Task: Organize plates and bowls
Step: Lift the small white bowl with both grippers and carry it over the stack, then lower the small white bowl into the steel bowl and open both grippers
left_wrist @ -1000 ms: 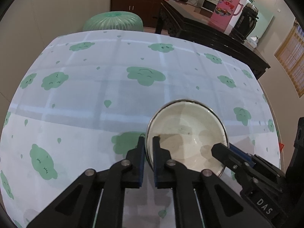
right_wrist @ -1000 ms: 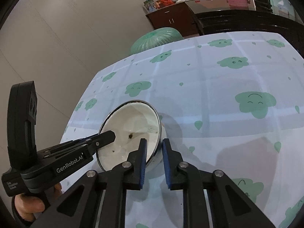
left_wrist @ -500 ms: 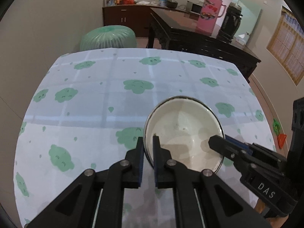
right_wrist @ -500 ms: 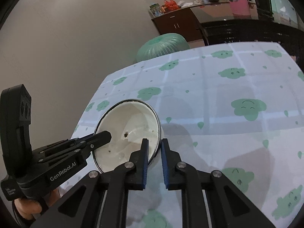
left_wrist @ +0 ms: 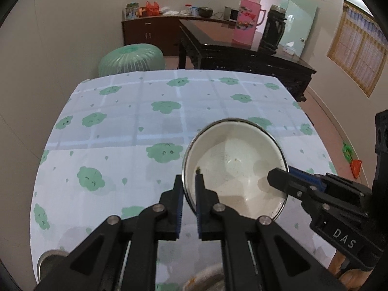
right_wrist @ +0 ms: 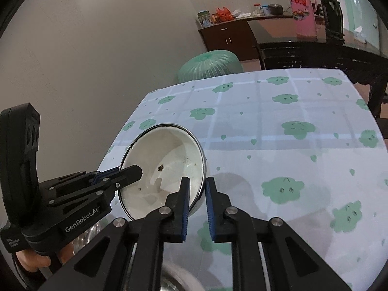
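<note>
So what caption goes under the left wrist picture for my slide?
Two grippers, left and right, clamp opposite rims of a white bowl.

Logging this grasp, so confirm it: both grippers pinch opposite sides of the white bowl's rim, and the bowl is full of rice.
Wrong on the contents. The left gripper and right gripper do pinch opposite sides of the white bowl at its rim, but the left wrist view shows it holds no rice, only a few dark specks on the inside.

- The white bowl (left_wrist: 234, 167) is viewed closely from its left side by the left wrist camera, angled downward, facing the dark sideboard (left_wrist: 148, 30).
- The bowl (right_wrist: 165, 167) is viewed closely from its right by the right wrist camera.
- The bowl, the tablecloth (left_wrist: 121, 131) beyond it and the sideboard (right_wrist: 228, 37) are shared.
</note>
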`<state>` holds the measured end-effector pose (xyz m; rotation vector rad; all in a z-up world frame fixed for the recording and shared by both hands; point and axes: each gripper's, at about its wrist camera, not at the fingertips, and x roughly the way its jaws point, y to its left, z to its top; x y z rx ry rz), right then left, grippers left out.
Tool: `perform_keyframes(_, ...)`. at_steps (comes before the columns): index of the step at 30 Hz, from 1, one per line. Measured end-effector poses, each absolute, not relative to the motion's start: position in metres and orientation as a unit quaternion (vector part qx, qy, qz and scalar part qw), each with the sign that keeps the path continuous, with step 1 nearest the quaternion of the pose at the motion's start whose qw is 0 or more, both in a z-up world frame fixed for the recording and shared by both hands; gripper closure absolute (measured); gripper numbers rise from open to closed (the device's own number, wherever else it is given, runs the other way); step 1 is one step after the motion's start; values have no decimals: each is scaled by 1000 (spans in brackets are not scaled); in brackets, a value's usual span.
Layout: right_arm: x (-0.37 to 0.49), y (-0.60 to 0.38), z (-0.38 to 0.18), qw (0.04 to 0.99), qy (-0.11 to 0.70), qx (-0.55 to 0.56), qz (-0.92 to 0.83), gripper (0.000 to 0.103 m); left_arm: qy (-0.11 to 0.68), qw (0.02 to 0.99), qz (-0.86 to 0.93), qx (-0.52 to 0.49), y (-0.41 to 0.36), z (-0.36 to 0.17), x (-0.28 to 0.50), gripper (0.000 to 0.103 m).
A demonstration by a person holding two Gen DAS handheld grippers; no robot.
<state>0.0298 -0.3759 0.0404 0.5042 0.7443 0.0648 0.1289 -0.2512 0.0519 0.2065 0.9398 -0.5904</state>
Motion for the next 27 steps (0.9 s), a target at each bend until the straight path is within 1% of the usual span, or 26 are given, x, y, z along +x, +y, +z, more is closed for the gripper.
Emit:
perform_keyframes(14,-60,-333,66,902,369,221,31,88,426,840,-310,127,-211,73,42,98)
perform_keyframes(20,-97,-311,54,895,391,212,36,88,434,830,-320,142,-195,61,8,98)
perform_keyframes(27,-118,-294,28,883,421,204,33,88,459,812,-319,169,-193,27,-12,97)
